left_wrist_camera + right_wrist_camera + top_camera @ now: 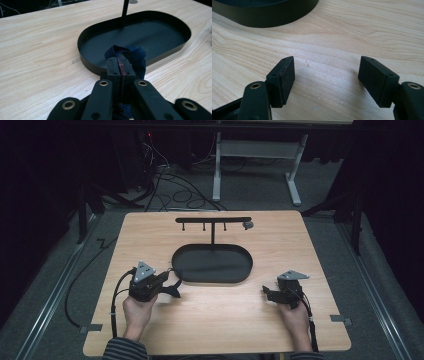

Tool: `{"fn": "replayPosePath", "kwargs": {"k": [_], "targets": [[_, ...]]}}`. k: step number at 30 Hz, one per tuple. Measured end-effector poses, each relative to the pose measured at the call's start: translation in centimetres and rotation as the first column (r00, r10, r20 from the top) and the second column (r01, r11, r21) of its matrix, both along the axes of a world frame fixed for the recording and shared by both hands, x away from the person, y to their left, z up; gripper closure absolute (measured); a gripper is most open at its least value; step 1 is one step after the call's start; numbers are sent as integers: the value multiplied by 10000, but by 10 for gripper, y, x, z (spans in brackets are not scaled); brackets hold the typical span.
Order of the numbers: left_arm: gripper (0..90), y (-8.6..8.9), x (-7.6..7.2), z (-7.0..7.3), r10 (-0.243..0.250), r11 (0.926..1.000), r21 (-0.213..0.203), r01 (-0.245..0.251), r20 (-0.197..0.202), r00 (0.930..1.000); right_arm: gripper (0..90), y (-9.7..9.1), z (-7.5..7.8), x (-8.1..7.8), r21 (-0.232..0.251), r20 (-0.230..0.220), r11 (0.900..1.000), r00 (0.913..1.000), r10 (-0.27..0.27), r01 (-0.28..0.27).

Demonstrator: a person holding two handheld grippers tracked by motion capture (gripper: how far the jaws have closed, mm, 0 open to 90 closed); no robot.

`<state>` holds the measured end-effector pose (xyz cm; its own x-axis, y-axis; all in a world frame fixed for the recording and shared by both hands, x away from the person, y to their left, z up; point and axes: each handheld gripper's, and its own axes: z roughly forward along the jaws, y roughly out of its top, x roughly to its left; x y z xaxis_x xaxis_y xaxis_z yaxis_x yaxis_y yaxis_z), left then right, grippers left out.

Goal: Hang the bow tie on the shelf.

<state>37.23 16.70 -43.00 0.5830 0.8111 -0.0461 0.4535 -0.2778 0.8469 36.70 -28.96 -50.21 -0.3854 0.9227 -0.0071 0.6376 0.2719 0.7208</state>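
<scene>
A light wooden table (pixel 300 250) is filling the centre of the high view, with dark floor and cables lying beyond it at the top of the frame. A black oval tray (pixel 212 263) is sitting in the middle of the table. A thin black post is rising from the tray's far edge and carrying a black crossbar rack (pixel 213 220) with small pegs hanging under it.

At the lower left of the high view, a person's left hand (pixel 136 311) is holding the left gripper (pixel 174 289) just beside the tray's left end. In the left gripper view, its jaws are pressing together on a dark blue fabric band (pixel 130 55), which is looping up above the jaw tips in the centre of that frame, in front of the tray's near wall.

At the lower right of the high view, the right hand (pixel 295 320) is holding the right gripper (pixel 266 293) over bare wood, apart from the tray's right end. In the right gripper view, its jaws are standing wide apart with nothing between them, and the tray's wall is showing at the upper left of that frame.
</scene>
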Motion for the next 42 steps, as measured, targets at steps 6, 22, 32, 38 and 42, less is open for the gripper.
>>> {"fn": "replayPosePath", "kwargs": {"k": [6, 22, 32, 38, 42], "targets": [[890, 0, 1, 9, -67, 9996, -258, 70, 140, 9999, 309, 0, 0, 0, 12, -3, 10000, 10000, 9, -9], [890, -9, 12, 26, -400, 9977, -523, 423, 438, 9982, 309, 0, 0, 0, 8, -2, 10000, 10000, 9, -9], [890, -16, 24, 44, -555, 9968, -531, 593, 703, 9960, 308, 0, 0, 0, 48, -16, 10000, 10000, 6, -6], [890, -20, 29, 51, -673, 9960, -531, 714, 754, 9949, 307, 0, 0, 0, 30, 6, 10000, 10000, 10, -10], [890, -21, 33, 54, -705, 9958, -532, 745, 741, 9948, 309, -1, 0, 0, 61, -3, 10000, 10000, 13, -13]]}}
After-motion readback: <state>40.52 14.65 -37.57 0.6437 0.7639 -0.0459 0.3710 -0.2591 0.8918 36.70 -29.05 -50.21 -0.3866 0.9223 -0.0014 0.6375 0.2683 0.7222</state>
